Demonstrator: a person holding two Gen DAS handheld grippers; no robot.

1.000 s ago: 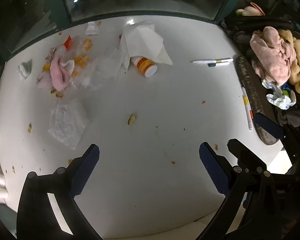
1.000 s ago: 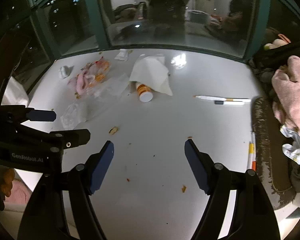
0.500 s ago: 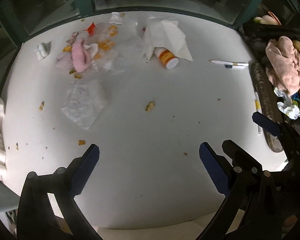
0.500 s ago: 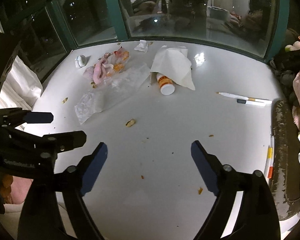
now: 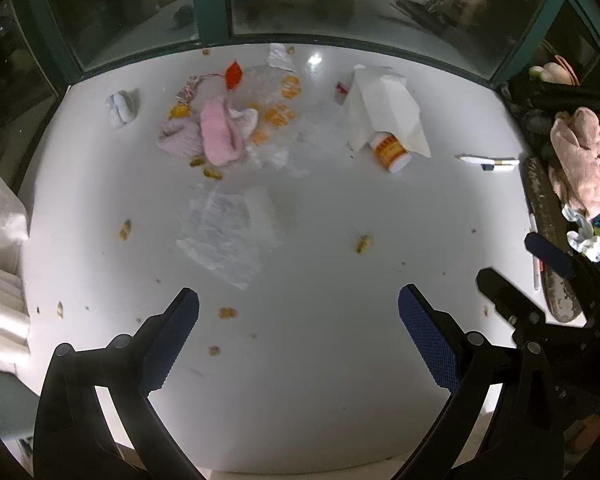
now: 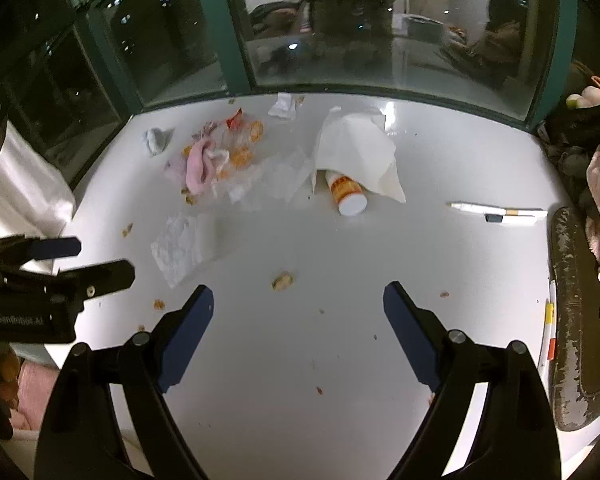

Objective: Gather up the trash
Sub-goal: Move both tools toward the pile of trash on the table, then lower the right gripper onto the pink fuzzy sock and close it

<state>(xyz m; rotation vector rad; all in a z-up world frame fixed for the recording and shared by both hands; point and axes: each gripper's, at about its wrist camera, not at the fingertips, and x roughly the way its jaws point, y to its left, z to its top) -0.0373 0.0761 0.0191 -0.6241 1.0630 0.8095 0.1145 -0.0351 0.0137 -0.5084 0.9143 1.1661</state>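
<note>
both claws, left gripper (image 5: 299, 314) and right gripper (image 6: 298, 310), are wide apart, holding nothing. the thin plastic wrapper (image 5: 224, 236) lies flat and could slip when pinched.

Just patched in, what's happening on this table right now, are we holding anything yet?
Nothing is held yet. The left gripper and right gripper both hover open above the white table, empty. The litter lies beyond them: a flat clear plastic wrapper, a crumpled paper sheet draped over a tipped pill bottle, a pink sock amid orange scraps, and scattered crumbs. Collection hasn't started.
</note>
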